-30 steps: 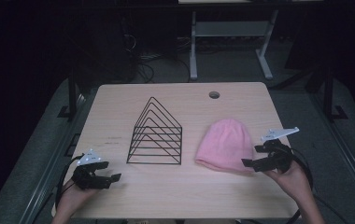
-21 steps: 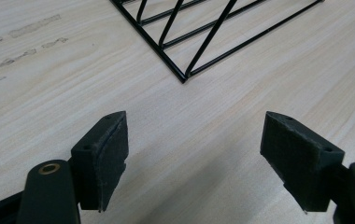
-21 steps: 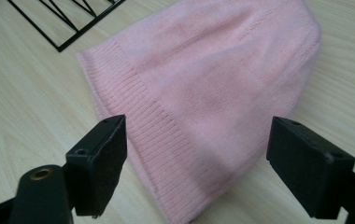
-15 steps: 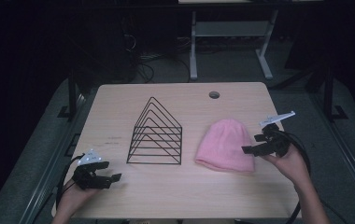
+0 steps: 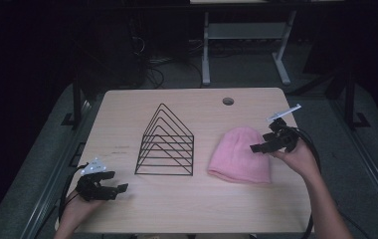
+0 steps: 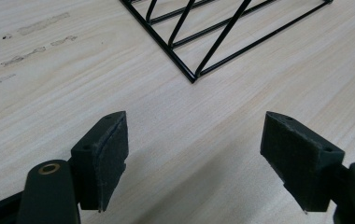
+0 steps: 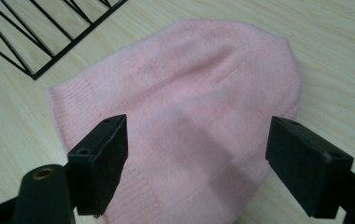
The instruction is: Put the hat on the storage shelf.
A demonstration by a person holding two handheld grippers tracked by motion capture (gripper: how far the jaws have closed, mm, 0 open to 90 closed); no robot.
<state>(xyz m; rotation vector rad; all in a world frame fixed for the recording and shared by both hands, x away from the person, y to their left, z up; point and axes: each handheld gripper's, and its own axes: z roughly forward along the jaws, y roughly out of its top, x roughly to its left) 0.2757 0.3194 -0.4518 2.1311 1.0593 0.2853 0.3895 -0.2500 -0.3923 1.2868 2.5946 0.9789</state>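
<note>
A pink knit beanie point(image 5: 239, 155) lies flat on the wooden table point(image 5: 202, 209), right of centre. My right gripper point(image 5: 257, 148) hovers at the beanie's right edge, open, jaws pointing left over the hat. In the right gripper view the beanie point(image 7: 189, 107) spreads out below the open right gripper point(image 7: 194, 163). A black wire rack point(image 5: 166, 143) of nested triangles stands left of the hat. My left gripper point(image 5: 116, 191) rests open near the front left corner of the table; in the left gripper view the left gripper point(image 6: 194, 158) has bare wood between its jaws, with the rack's corner point(image 6: 194, 77) ahead.
A round cable hole point(image 5: 228, 101) sits near the table's far edge. Behind the table stand a white desk frame point(image 5: 246, 45) and tangled cables on the floor point(image 5: 147, 59). A rack corner point(image 7: 35, 70) shows left of the beanie in the right gripper view.
My right gripper has risen and moved away from me along the beanie's right side, from its near edge to its middle. The left gripper has stayed put.
</note>
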